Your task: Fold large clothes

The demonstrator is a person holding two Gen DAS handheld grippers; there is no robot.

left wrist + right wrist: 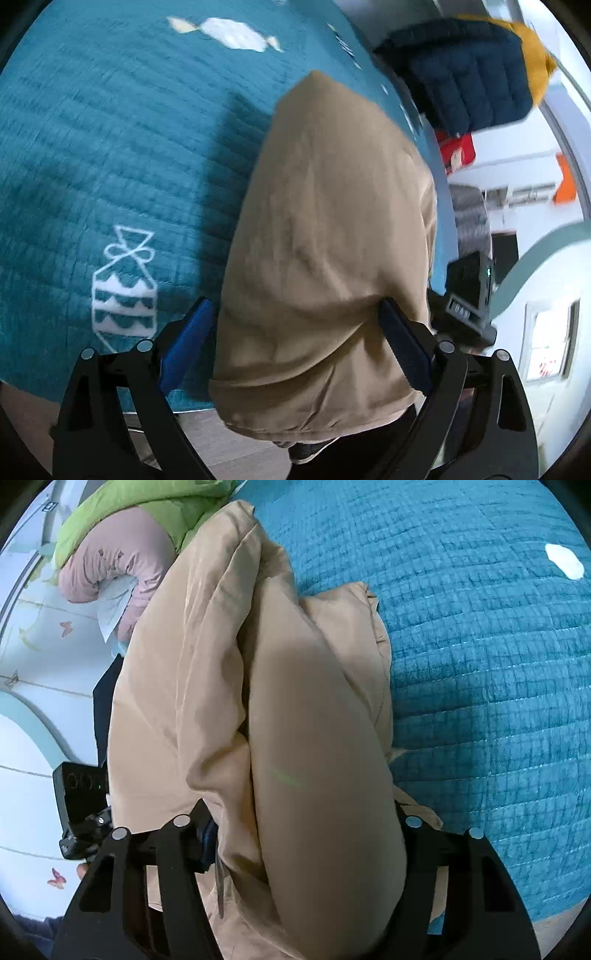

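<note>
A large tan padded garment (325, 236) hangs lifted above a teal quilted bedspread (110, 147). My left gripper (295, 332) has its blue-padded fingers (184, 343) on both sides of a thick bunch of the tan fabric and grips it. In the right wrist view the same tan garment (295, 720) fills the middle in bulky folds. My right gripper (306, 830) is closed on a thick fold of it, with its pads mostly buried in the cloth. The bedspread (480, 646) lies to the right.
A dark navy puffer jacket with mustard lining (469, 70) lies at the bed's far corner. A green and pink padded garment (122, 542) lies at the bed's upper left. The other gripper's camera block (469, 295) shows beside the tan cloth. Wooden floor (229, 454) lies below the bed edge.
</note>
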